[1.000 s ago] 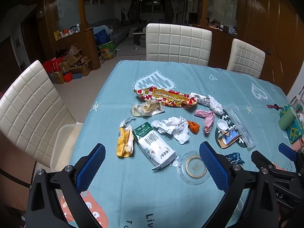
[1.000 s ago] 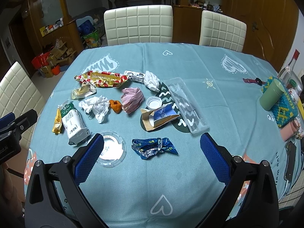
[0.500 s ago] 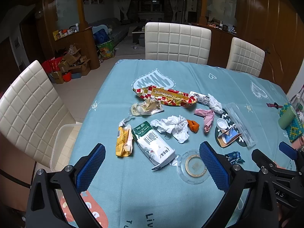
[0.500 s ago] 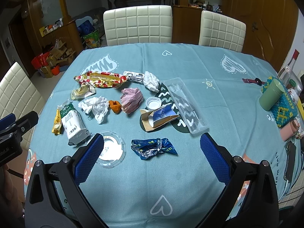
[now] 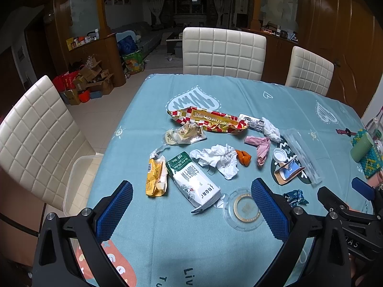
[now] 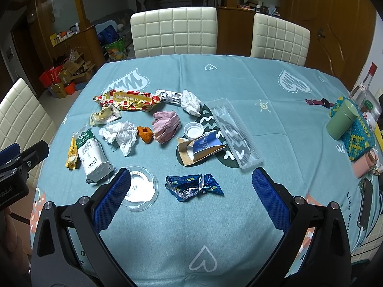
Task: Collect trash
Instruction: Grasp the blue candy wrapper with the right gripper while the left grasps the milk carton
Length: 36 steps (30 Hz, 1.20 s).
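trash lies scattered over the middle of the table (image 6: 239, 215), which wears a teal cloth printed with hearts. nearest the right gripper (image 6: 191, 192) is a crumpled blue foil wrapper (image 6: 194, 186), lying between its two blue-padded fingers as seen from that camera, not touched by either. just left of it sits a clear round lid (image 6: 140, 189), partly behind the left finger pad. further left a white and green milk pouch (image 6: 93, 155) lies beside a yellow wrapper (image 6: 71, 154). behind these come a crumpled white tissue (image 6: 121, 135), a small orange peel (image 6: 145, 134), a pink crumpled paper (image 6: 166, 125), a white bottle cap (image 6: 193, 130), a torn blue and brown carton (image 6: 201, 148) and a long clear plastic tray (image 6: 235, 132). at the back a red and yellow checked wrapper (image 6: 129, 100) lies lengthwise, with a foil blister pack (image 6: 168, 95) and another white tissue wad (image 6: 190, 101) to its right.

left gripper (image 5: 191, 211) hangs above the near table edge, its jaws spread wide and holding nothing; the milk pouch (image 5: 192, 181) and the clear lid (image 5: 244, 208) show between its fingers. the right gripper's jaws are likewise wide apart and empty.

off to the right stand a green cup (image 6: 342, 119) and a beaded box (image 6: 356, 138). cream quilted chairs (image 6: 173, 32) ring the table.
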Motion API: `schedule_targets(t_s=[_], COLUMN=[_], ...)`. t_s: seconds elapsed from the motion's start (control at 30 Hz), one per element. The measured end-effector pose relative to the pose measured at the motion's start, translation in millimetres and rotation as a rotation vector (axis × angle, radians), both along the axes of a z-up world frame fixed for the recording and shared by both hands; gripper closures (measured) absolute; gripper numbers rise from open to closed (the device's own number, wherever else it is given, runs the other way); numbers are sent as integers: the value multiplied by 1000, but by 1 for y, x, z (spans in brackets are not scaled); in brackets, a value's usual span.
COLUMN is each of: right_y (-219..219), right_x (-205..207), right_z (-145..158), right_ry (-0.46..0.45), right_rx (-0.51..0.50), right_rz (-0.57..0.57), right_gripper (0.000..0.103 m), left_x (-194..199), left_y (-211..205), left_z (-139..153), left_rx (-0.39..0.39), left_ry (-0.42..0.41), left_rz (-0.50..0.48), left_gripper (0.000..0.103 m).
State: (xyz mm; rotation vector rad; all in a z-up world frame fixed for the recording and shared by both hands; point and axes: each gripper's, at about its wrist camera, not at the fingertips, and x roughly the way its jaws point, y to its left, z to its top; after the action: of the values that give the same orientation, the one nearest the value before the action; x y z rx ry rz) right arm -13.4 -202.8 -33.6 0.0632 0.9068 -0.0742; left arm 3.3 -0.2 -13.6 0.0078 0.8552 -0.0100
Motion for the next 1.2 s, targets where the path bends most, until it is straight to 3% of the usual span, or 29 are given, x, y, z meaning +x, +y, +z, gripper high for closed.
schedule_targets(t_s=[0.83, 1.2], right_y=[-1, -17], right_x=[4, 18], right_z=[-5, -53], right_ry=[17, 147], right_rx=[8, 44], right_rz=[-1, -5], right_gripper=[3, 3], left_x=[3, 32], left_y=[2, 9], left_z=[-6, -61], left_rx=[2, -7], left_ry=[25, 226], left_rz=[-1, 54], left_gripper=[6, 6])
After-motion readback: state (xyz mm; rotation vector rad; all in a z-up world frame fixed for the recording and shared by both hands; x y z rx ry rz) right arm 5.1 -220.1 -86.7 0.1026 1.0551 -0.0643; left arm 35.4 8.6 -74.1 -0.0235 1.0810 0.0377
